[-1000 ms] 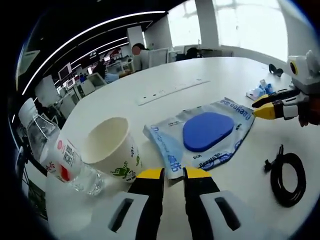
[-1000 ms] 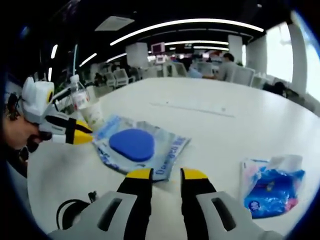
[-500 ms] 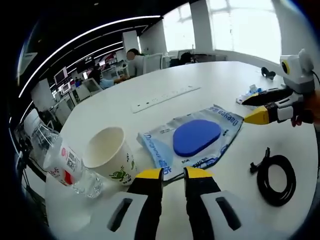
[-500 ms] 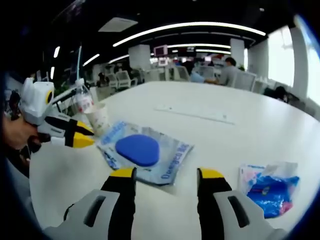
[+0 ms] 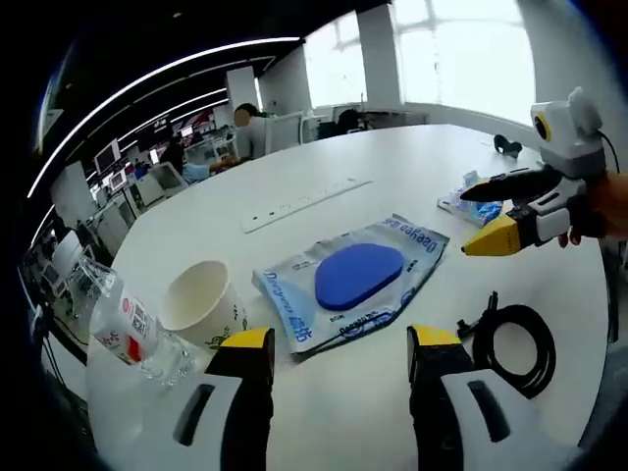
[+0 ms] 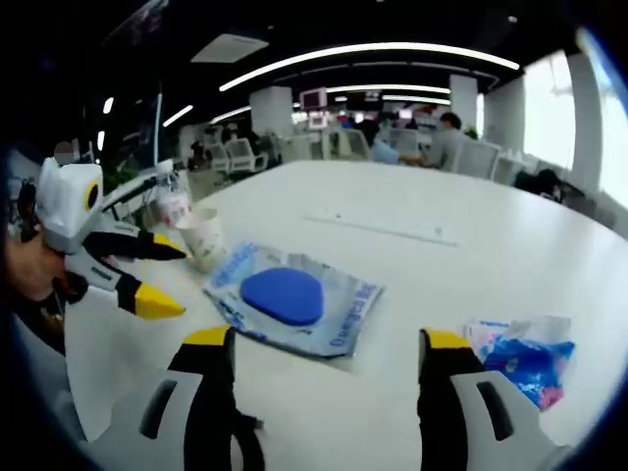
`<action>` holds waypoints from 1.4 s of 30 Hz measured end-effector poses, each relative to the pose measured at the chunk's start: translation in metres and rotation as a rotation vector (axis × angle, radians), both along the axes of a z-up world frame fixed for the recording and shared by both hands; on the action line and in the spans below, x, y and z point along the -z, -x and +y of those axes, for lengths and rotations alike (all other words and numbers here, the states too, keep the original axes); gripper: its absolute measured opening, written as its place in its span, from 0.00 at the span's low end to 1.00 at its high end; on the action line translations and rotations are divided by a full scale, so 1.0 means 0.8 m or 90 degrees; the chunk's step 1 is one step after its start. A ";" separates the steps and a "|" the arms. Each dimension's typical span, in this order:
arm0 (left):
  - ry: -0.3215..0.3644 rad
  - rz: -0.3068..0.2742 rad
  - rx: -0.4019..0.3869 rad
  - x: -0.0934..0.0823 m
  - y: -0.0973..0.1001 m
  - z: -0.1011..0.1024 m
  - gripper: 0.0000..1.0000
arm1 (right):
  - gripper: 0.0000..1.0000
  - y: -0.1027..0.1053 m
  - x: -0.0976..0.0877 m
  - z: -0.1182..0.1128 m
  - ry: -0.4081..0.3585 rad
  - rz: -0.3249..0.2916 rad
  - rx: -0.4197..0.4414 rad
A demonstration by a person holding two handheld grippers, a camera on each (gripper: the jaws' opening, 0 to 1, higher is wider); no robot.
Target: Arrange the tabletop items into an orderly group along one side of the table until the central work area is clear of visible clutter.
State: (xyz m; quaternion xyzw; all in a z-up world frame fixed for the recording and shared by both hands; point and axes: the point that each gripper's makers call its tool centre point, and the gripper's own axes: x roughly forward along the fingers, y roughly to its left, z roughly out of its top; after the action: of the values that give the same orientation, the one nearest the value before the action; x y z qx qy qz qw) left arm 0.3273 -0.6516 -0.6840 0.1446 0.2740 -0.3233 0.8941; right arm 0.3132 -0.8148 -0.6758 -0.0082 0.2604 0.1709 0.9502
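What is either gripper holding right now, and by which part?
Nothing. The left gripper and the right gripper both stand open with empty jaws above the white table, short of the blue pad in its plastic bag.

I count one paper cup [image 5: 201, 304], one water bottle [image 5: 123, 329], one blue-pad pouch [image 5: 358, 280], one black cable coil [image 5: 510, 336], one tissue pack [image 6: 520, 358], one power strip [image 5: 306, 189].

On the clear packet [image 5: 345, 287] in front of me I read "Deeyeo" in blue; the bottle label [image 5: 126, 321] print is too small.
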 end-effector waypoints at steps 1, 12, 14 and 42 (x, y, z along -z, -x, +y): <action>0.001 0.001 -0.002 -0.001 0.001 0.000 0.64 | 0.77 0.002 -0.002 0.000 -0.003 0.000 0.002; 0.086 0.042 -0.062 -0.019 0.014 -0.005 0.94 | 0.92 0.024 -0.027 -0.004 -0.009 -0.014 0.008; 0.089 0.043 -0.066 -0.020 0.015 -0.005 0.95 | 0.94 0.028 -0.030 -0.006 -0.008 -0.014 0.011; 0.127 0.025 0.001 -0.053 0.053 -0.011 0.97 | 0.98 0.090 -0.086 -0.017 0.037 -0.007 0.051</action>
State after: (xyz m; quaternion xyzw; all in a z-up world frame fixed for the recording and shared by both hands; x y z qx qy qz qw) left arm 0.2847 -0.6604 -0.6413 0.0485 0.2577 -0.3529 0.8982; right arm 0.2414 -0.8280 -0.6069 -0.0259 0.2601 0.1251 0.9571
